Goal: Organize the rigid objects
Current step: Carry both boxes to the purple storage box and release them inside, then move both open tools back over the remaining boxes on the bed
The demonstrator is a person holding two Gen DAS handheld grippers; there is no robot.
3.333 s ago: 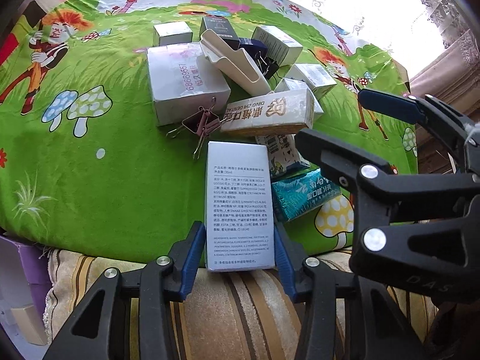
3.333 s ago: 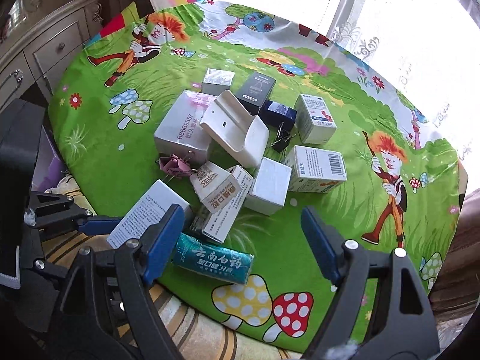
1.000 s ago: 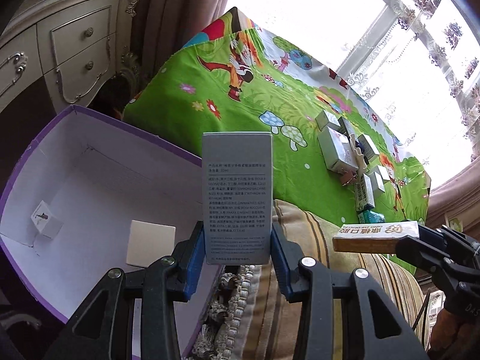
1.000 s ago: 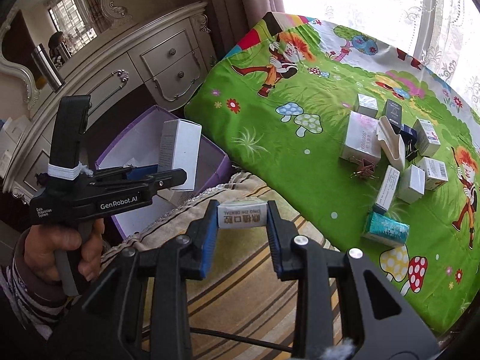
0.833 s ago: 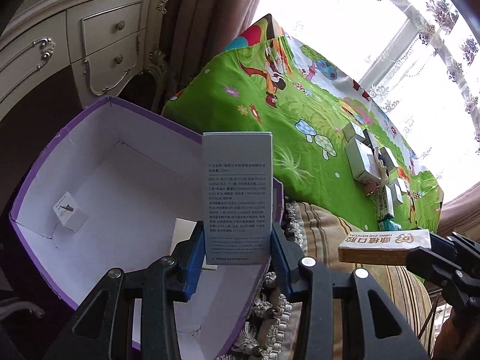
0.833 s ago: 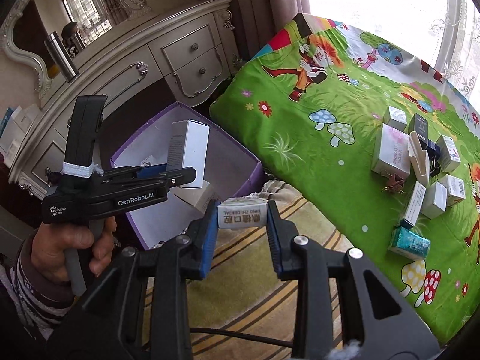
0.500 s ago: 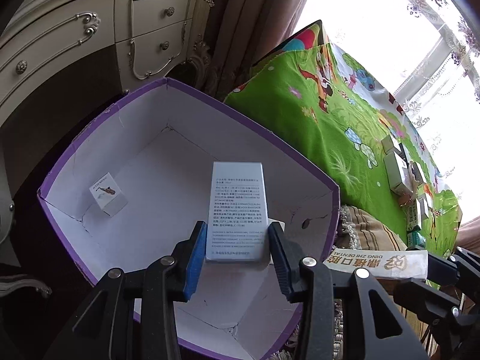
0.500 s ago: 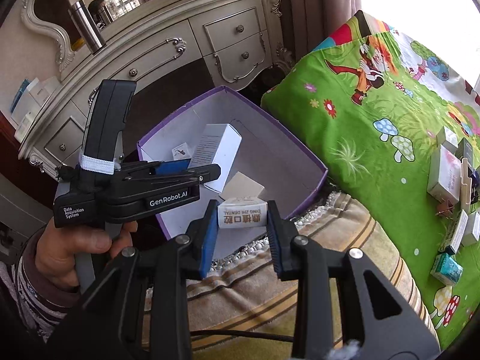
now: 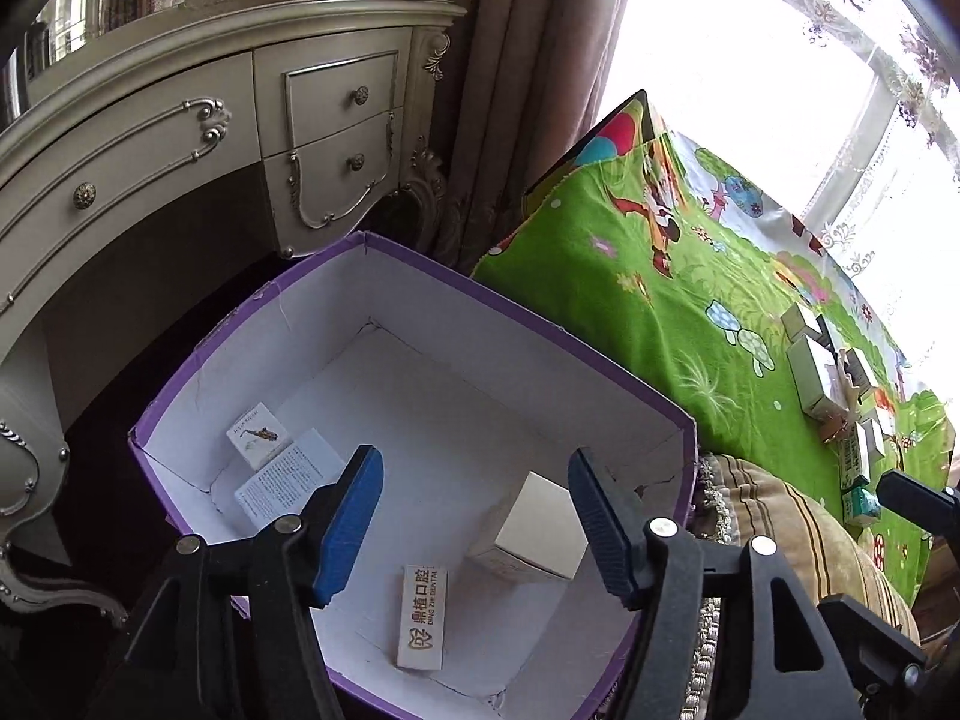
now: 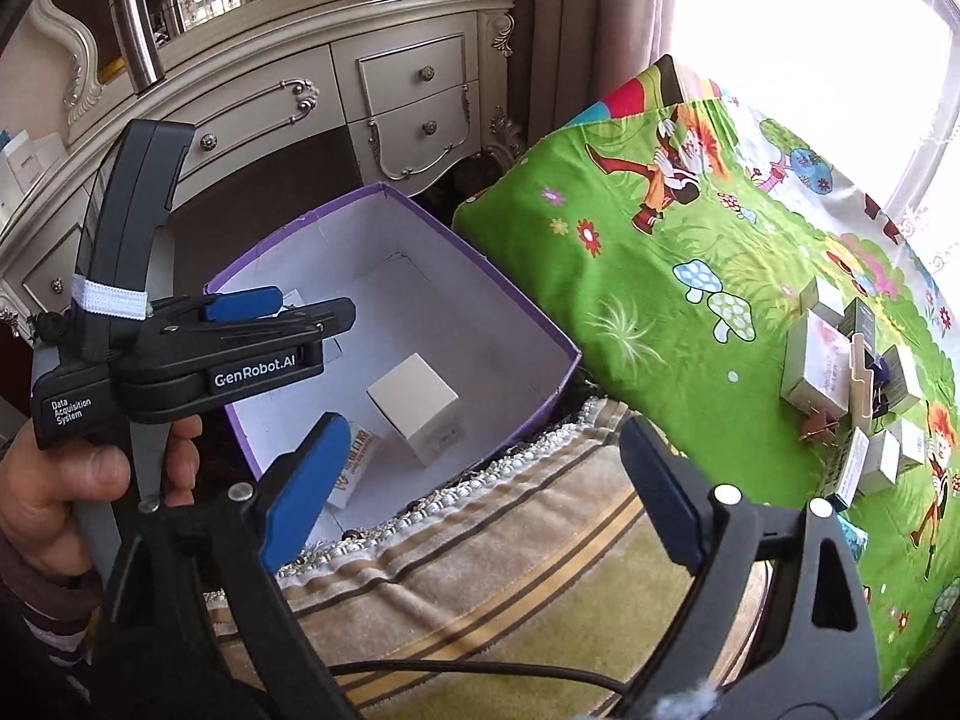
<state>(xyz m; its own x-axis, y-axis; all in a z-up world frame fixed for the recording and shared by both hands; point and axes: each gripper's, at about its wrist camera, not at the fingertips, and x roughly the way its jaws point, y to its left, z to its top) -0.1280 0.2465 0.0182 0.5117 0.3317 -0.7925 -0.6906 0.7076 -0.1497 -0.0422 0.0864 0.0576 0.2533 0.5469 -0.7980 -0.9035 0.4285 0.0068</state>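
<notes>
At the far left we see a cream dresser (image 9: 180,138) with carved scrolls, metal knobs and curved drawer fronts; in the right wrist view a steel flask (image 10: 137,30) stands on its top. In front of it sits our open bin (image 9: 414,312), a cardboard box with purple outside and plain white inside walls. Four cartons lie on its floor: a small cube with a saxophone print (image 9: 259,435) in the left corner, a flat printed box (image 9: 288,483) just beside it, a slim toothpaste box (image 9: 423,617) with gold lettering lying flat near the front wall, and a plain white cube (image 9: 534,531) to its right. Our left gripper (image 9: 474,522) hangs over the bin with its blue ribbed pads spread wide and nothing between them. Our right gripper (image 10: 480,486) is likewise wide open and empty, above a striped, fringed cushion (image 10: 480,570) that lies between the bin and the bed. Further right a glossy green cartoon sheet (image 10: 690,276) covers the bed, and more small cartons (image 10: 840,396) cluster on it, well apart from the bin, with a cream plastic holder (image 10: 859,378) and binder clips among them. Lace curtains and a bright window close off the right side.
</notes>
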